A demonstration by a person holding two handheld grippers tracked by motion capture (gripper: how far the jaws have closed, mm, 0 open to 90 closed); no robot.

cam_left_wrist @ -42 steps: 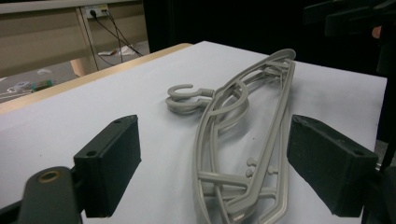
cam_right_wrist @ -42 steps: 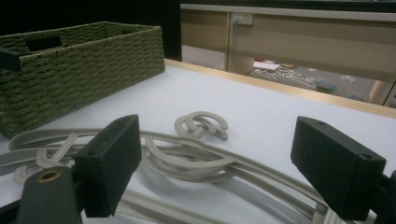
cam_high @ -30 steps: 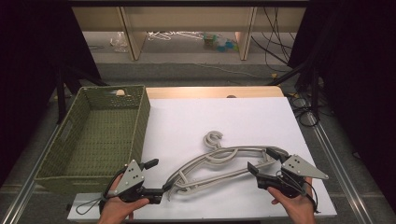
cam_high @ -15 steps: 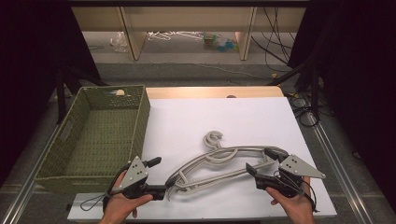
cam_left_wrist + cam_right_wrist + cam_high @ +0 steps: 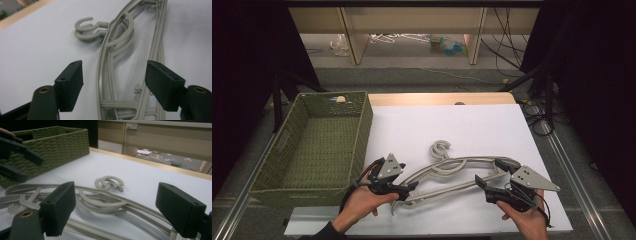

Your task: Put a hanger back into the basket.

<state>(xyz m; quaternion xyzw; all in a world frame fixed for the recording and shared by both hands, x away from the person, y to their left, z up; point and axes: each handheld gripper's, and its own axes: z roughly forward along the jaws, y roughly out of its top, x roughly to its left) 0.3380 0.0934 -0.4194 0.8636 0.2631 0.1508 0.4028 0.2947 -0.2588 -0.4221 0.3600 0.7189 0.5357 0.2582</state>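
Meanwhile, the left gripper point(image 5: 408, 190) had edged inward until its spread jaws straddled the near end of the grey hangers point(image 5: 452, 172) lying flat on the counter point(image 5: 492, 125); the right gripper point(image 5: 489, 175), equally unclenched, flanked the other end, so a two-ended pickup looked imminent.

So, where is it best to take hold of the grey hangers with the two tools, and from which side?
Probably at the two ends. The hangers lie flat, stacked, arms running left to right. The left tool and right tool, both open, each face one end; coming in low along the table puts the thin arms between the jaws. The hooks look too curved for a firm grip.
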